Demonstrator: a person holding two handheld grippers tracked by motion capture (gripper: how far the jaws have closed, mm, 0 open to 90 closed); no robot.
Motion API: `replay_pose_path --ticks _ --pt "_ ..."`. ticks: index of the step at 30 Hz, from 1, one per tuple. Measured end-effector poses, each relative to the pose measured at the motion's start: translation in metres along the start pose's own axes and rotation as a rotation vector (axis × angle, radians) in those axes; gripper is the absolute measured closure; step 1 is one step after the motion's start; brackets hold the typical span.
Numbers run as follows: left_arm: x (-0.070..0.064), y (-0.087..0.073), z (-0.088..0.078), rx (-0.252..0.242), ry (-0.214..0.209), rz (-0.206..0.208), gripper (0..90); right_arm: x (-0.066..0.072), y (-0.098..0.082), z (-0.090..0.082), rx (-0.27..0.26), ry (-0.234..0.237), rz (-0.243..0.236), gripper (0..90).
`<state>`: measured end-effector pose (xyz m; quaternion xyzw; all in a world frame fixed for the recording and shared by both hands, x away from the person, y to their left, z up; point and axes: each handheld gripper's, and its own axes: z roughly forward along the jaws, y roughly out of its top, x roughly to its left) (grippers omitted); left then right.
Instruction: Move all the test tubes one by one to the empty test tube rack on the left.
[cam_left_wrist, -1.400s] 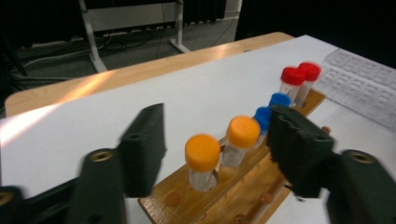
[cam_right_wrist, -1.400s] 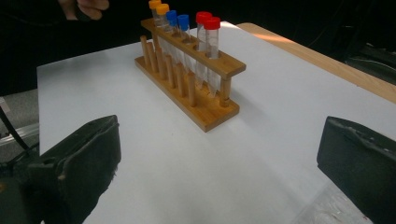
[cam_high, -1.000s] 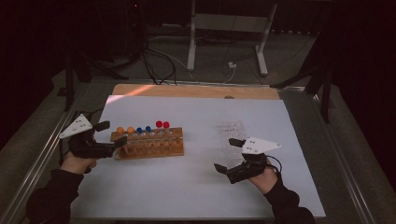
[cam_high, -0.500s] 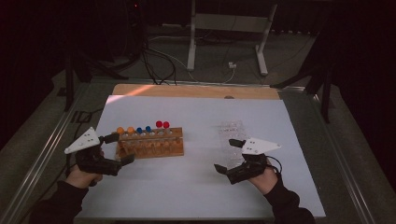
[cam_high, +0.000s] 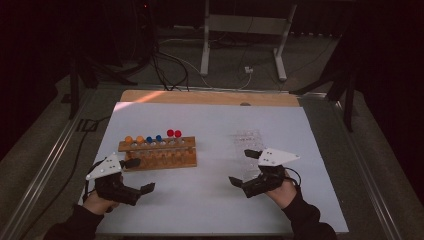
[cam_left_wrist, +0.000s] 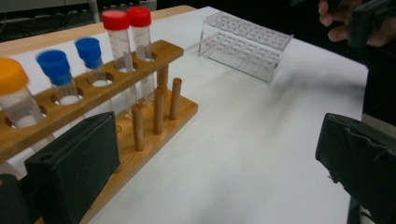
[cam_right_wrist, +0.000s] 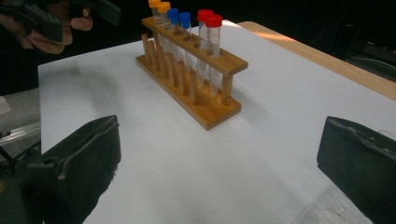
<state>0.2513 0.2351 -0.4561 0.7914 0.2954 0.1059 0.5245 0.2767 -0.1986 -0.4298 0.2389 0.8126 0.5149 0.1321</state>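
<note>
Wooden tube rack (cam_high: 158, 153) (six capped tubes seated) stands left of centre; left gripper (cam_high: 136, 175) has withdrawn from it toward the table's near edge, both grippers open and empty, so no tube is yet grasped.

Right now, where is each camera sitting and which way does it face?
High view: above the person's side, looking forward and down at the table; both forearms show.
Left gripper view: along its open jaws toward the wooden rack and clear rack.
Right gripper view: along its open jaws toward the wooden rack.
All share the wooden rack.
</note>
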Motion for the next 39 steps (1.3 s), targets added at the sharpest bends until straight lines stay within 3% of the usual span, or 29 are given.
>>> replay_pose_path --ticks 8,15,20,29,39 --pt "-0.005 -0.017 0.012 0.026 0.005 0.021 0.6 0.0 0.0 0.0 -0.002 0.003 0.003 0.0" --pt "-0.004 -0.031 0.015 0.064 -0.008 0.009 0.6 0.0 -0.001 0.001 0.001 0.004 0.002 0.0" --pt "-0.005 -0.039 0.017 0.074 0.004 0.016 0.7 0.0 -0.002 0.001 0.002 0.002 0.001 0.0" --pt "-0.007 -0.04 0.022 0.083 0.0 0.013 0.6 0.0 -0.004 0.002 0.008 0.002 -0.008 0.0" --pt "-0.007 -0.039 0.021 0.05 -0.002 0.003 0.6 -0.001 -0.006 0.002 0.017 -0.004 -0.017 0.0"
